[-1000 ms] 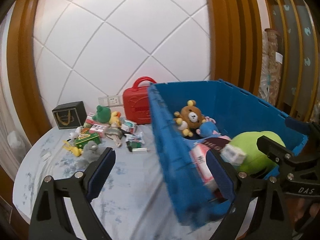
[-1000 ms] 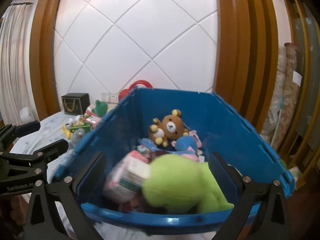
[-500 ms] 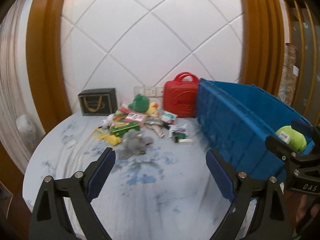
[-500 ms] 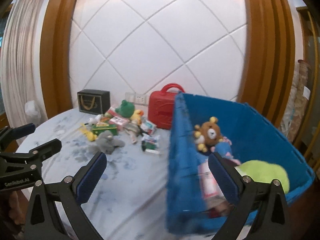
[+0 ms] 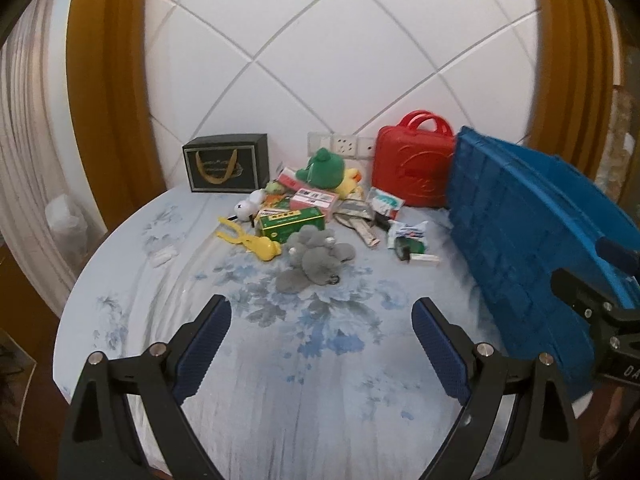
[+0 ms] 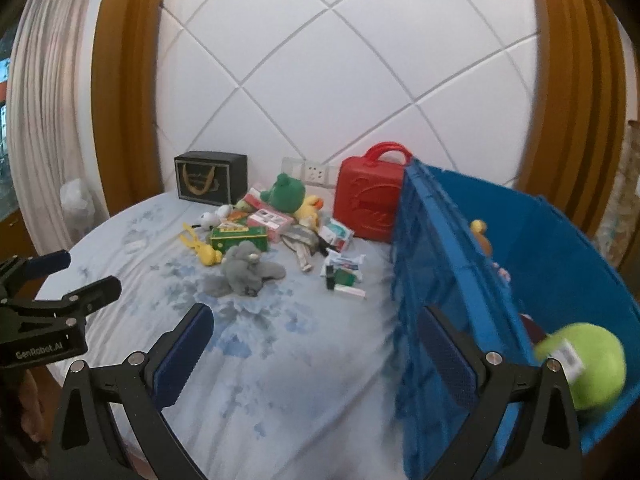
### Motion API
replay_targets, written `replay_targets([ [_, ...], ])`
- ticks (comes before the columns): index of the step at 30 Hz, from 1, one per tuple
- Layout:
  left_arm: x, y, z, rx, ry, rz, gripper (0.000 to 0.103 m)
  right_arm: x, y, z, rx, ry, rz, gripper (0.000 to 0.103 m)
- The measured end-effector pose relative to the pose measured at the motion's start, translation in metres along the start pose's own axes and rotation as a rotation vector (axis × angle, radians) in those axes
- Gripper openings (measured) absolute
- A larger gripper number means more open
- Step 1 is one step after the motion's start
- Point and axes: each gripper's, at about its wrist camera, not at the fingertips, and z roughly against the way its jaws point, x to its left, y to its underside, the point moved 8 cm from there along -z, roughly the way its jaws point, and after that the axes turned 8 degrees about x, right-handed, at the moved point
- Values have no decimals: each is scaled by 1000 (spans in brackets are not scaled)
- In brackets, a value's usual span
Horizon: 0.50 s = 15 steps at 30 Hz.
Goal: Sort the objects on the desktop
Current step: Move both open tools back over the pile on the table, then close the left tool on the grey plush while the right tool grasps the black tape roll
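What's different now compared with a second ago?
Both grippers, left gripper and right gripper, swung left from over the blue crate toward the toy pile around the grey plush. Both stay open and empty; the green plush remains in the crate.

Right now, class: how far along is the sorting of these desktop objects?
Done: some toys already lie in the blue crate, including a lime-green plush. In hand: nothing; the left tongs and right tongs are open over the table. Left: the pile by the wall, such as the grey plush, green box and yellow clip.
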Motion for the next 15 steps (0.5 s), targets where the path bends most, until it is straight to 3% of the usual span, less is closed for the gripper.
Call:
replay_targets([
  [8, 7, -26, -66, 84, -84, 17, 93, 5, -37, -85, 55, -94, 47, 103],
  [15, 35, -31, -132, 199, -87, 46, 93, 2, -39, -159, 168, -93, 44, 103],
])
